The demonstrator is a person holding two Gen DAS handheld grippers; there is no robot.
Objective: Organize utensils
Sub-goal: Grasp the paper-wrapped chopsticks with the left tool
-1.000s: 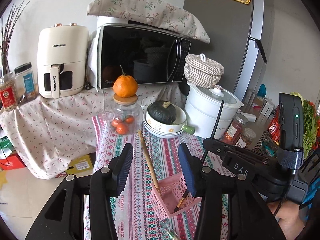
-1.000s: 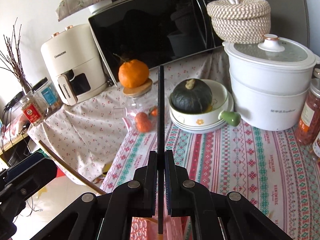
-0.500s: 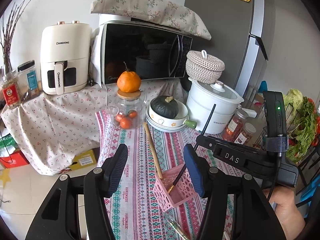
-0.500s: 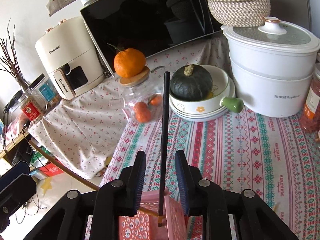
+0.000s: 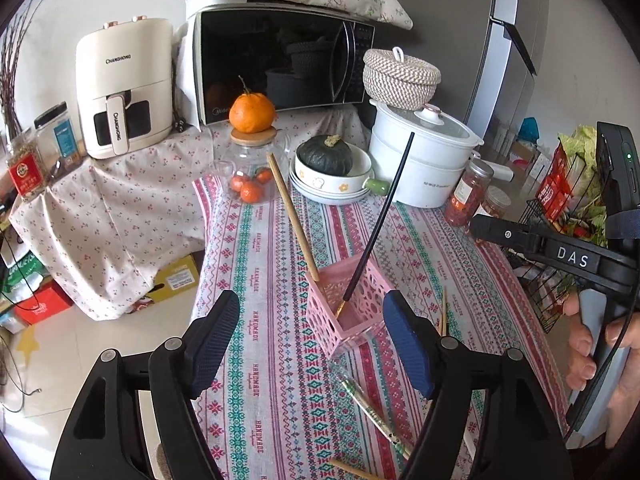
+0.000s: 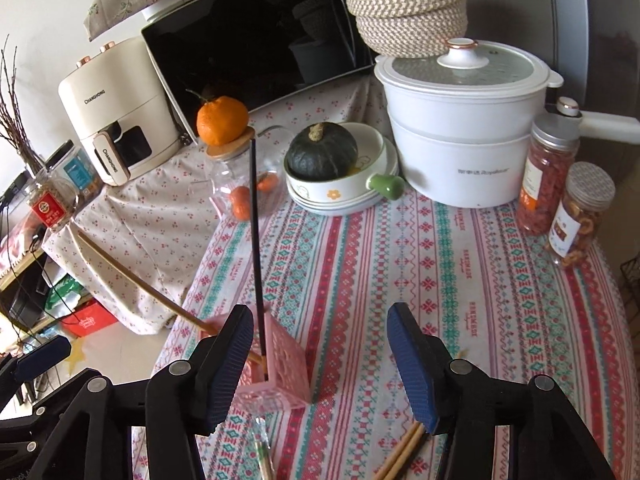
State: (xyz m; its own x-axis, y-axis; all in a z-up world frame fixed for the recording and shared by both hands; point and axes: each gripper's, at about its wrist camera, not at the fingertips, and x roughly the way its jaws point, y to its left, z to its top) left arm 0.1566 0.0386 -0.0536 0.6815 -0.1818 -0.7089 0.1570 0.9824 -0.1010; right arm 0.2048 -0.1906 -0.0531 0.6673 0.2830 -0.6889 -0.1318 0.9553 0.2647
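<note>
A pink perforated holder [image 5: 346, 310] [image 6: 276, 372] stands on the striped tablecloth. In it lean a black chopstick [image 5: 380, 216] [image 6: 255, 236] and a wooden chopstick [image 5: 292, 216] [image 6: 136, 282]. My left gripper [image 5: 310, 340] is open and empty, just in front of the holder. My right gripper [image 6: 320, 360] is open and empty, beside and above the holder; its body shows in the left wrist view [image 5: 560, 256]. Loose wooden chopsticks [image 6: 402, 456] [image 5: 442, 312] and a patterned chopstick [image 5: 372, 412] [image 6: 262, 456] lie on the cloth.
Behind stand a glass jar [image 5: 250, 176] with an orange on top, a bowl with a green squash [image 5: 328, 160], a white pot [image 5: 424, 164], two spice jars [image 6: 552, 184], a microwave [image 5: 280, 64] and an air fryer [image 5: 124, 88]. A wire basket [image 5: 560, 240] is at right.
My right gripper opened and let go of the black chopstick, which now leans in the pink holder. Both grippers drew back and up from the holder.
</note>
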